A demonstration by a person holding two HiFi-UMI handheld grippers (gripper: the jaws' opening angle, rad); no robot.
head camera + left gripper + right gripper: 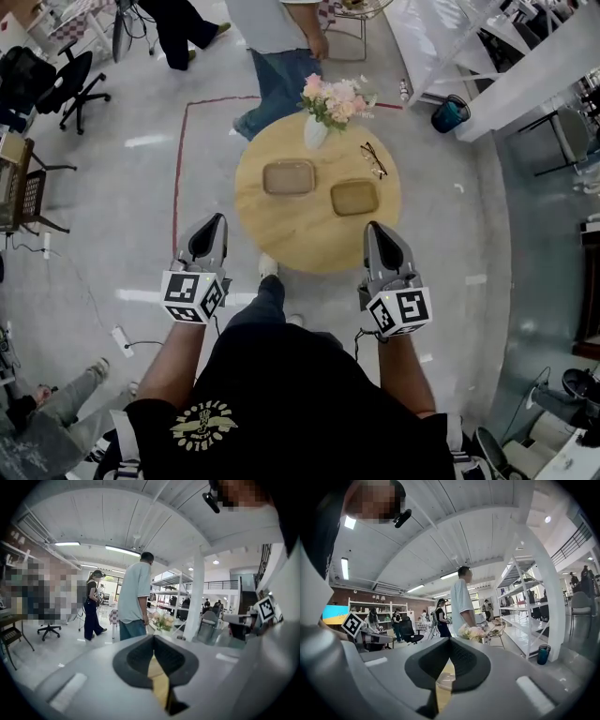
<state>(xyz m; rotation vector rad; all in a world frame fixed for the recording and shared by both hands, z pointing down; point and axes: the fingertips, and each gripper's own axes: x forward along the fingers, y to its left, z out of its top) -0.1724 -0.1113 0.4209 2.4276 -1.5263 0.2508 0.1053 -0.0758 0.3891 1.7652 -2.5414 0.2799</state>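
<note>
The person holds both tools low over the near side of a round wooden worktop (291, 234), one on either side of their own body. The left hand-held gripper (215, 218) hangs just off the worktop's near-left edge, over the grey floor. Its jaws are clenched on nothing. In the left gripper view (153, 644) the dark pads meet along a seam, and only a thin sliver of the yellow wood shows below it. The right hand-held gripper (372, 226) sits over the worktop's near-right rim. It is likewise closed and empty. Its own view (449, 645) shows the pads pressed together, with a strip of wood in the wedge beneath them.

Two shallow rectangular trays lie side by side near the middle of the worktop, well apart from both tools. The left tray (289, 176) is a little farther back, and the right tray (354, 197) is nearer the right hand-held gripper. Behind them, at the far edge, a white vase (315, 133) stands upright with pink and cream flowers (336, 98). A pair of eyeglasses (373, 159) lies just right of it.

A person in jeans (281, 66) stands just beyond the far edge. A red tape line (175, 178) marks the floor to the left, an office chair (70, 84) stands far left, and a blue bin (448, 114) sits by white shelving on the right.
</note>
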